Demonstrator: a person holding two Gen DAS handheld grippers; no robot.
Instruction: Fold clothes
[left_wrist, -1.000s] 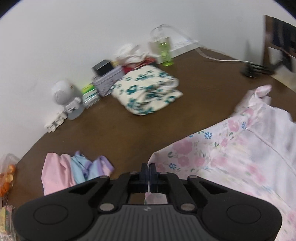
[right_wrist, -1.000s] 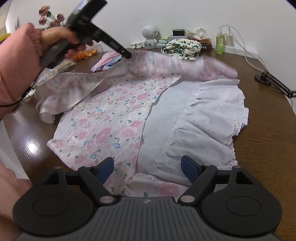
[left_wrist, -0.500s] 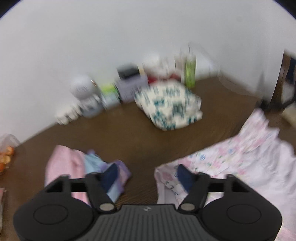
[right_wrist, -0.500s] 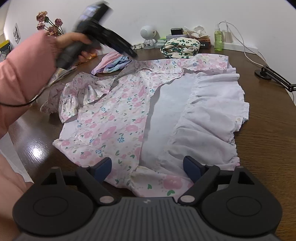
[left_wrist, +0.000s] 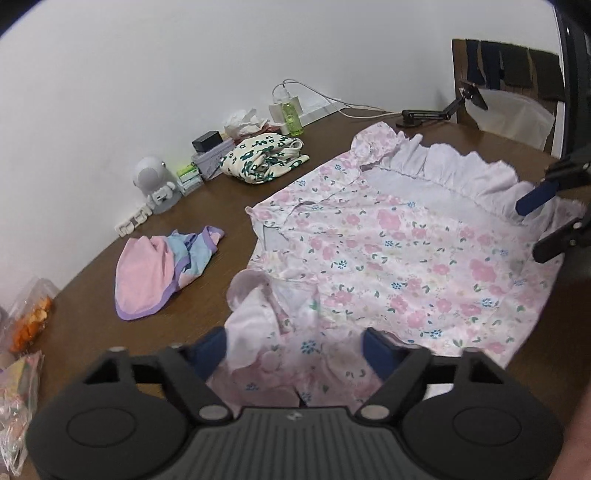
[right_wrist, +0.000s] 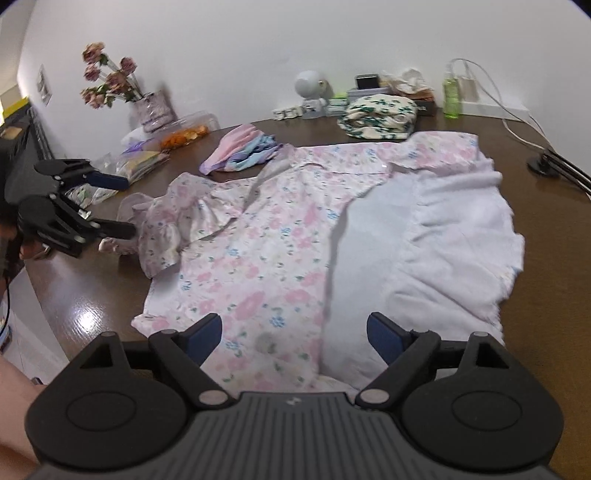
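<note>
Floral dress (left_wrist: 388, 251) sleeve lies between the parted left fingers (left_wrist: 208, 347).

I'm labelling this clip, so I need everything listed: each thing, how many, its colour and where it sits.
floral dress: 1, pink flowers on white with pale lining showing, spread across the table's middle
table: 1, dark brown wood, under everything
folded cloth: 1, cream with green flowers, far side by the wall
small garment: 1, pink, blue and purple, left of the dress in the left wrist view
green bottle: 1, by the wall
white round gadget: 1, by the wall
dried flowers: 1 bunch, dusky pink, far left corner
black lamp arm: 1, far right edge
left claw: open, over the dress sleeve, jaws just opened then narrowed slightly
right claw: open, over the dress hem
</note>
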